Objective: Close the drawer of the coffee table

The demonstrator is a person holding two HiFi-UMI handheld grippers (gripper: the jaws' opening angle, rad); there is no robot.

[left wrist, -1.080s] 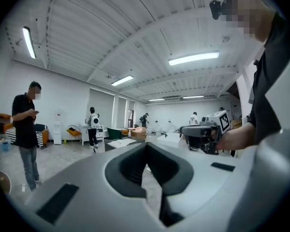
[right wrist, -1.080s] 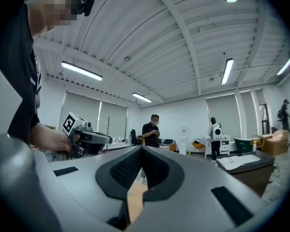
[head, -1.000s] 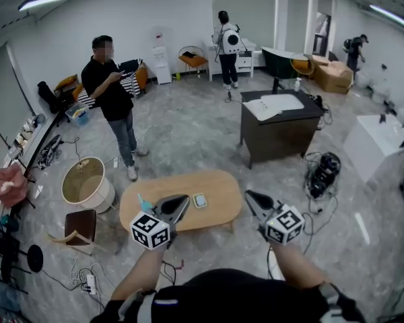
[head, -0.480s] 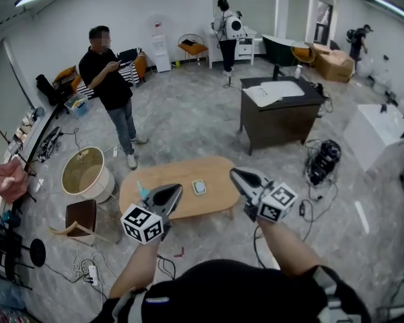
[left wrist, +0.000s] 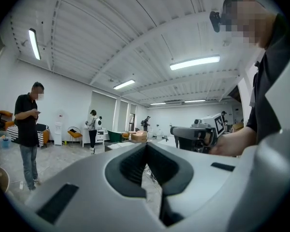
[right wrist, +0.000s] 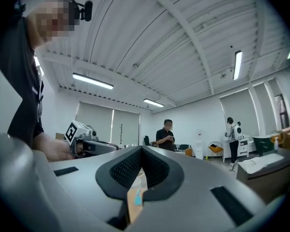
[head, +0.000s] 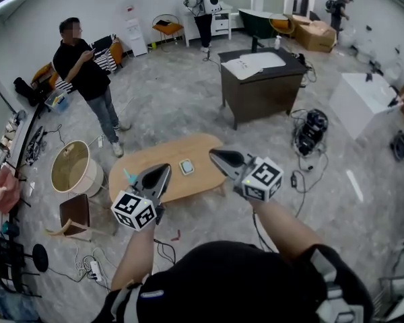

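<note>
Holding both tongs level in front of the chest, a person stands over a low oval wooden bench. The left tongs are pressed fully together with nothing between them. The right tongs are pinched together and empty too.

Over the last second the right tongs have swung inward towards the left pair and risen a little, so their tip now shows over the bench's near right edge. The left tongs have hardly shifted. The head camera has tipped, and the bench now sits higher and further left in the head view.

The drawer cannot be seen from any view, so whether it stands out or sits flush cannot be told. The scene fits closed tongs nearing a drawer front as well as tongs coming away from one already pushed in.

On the bench top lie a small pale rectangular item and a teal item. Beyond it a bystander in a black shirt looks down at a handheld device, and a dark desk carries white sheets.

No brand or wording is legible; the only print is the black and white square markers on the tongs' cubes
</note>
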